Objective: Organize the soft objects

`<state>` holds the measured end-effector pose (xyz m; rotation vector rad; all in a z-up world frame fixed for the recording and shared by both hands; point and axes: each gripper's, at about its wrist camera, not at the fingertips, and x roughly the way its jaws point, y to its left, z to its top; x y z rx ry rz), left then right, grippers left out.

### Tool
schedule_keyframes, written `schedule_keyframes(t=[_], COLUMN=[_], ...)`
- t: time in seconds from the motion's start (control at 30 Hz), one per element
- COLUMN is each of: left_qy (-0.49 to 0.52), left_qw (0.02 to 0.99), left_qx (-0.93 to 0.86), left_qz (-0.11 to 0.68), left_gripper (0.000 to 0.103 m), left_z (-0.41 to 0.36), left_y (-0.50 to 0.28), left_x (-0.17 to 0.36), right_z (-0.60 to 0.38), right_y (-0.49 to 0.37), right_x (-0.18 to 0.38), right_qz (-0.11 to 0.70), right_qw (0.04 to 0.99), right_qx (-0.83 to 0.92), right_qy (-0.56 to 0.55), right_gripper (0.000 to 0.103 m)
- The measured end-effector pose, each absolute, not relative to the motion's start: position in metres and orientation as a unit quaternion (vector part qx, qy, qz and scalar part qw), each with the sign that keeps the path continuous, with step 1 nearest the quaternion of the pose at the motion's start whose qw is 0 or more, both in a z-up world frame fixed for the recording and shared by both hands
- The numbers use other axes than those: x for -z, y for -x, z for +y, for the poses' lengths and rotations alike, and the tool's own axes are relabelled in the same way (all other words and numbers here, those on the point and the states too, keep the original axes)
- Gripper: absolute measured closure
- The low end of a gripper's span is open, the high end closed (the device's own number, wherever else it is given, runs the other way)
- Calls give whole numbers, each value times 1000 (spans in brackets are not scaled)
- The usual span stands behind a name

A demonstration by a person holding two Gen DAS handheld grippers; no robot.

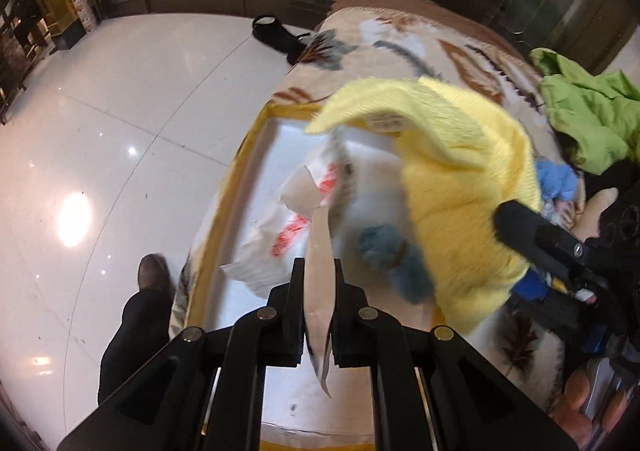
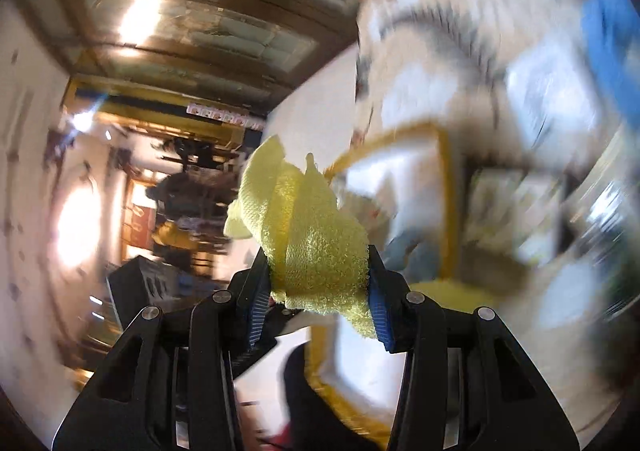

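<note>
- My left gripper [image 1: 318, 291] pinches a thin beige strip [image 1: 319, 251].
- My right gripper [image 2: 320, 291] clamps the yellow knit [image 2: 316, 251] above the yellow-rimmed bin [image 1: 236, 187].

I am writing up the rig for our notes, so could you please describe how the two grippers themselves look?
The left gripper is matte black plastic with angular linkage arms, round silver pivot pins and plain black fingers. The right gripper has the same black frame and silver pins, but its fingers carry ribbed blue pads. No cables or markings show.
</note>
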<state>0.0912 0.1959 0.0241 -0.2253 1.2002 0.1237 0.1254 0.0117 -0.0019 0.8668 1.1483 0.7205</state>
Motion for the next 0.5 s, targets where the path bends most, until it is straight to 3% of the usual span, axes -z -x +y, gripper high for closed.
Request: schedule_keyframes(t=[0.33, 0.5], left_qy=[95, 78], left_qw=[811, 814], left_qx=[-74, -83], left_qz=[573, 570], left_gripper=[94, 93], left_z=[205, 204], left_y=[-89, -88], left_x=[4, 7], right_z=[50, 53], right_y=[-118, -111], right_x=[67, 60], right_qz=[555, 550], right_qw=[608, 621], right_qx=[-283, -272], right_qy=[-493, -488], right_gripper=[59, 51])
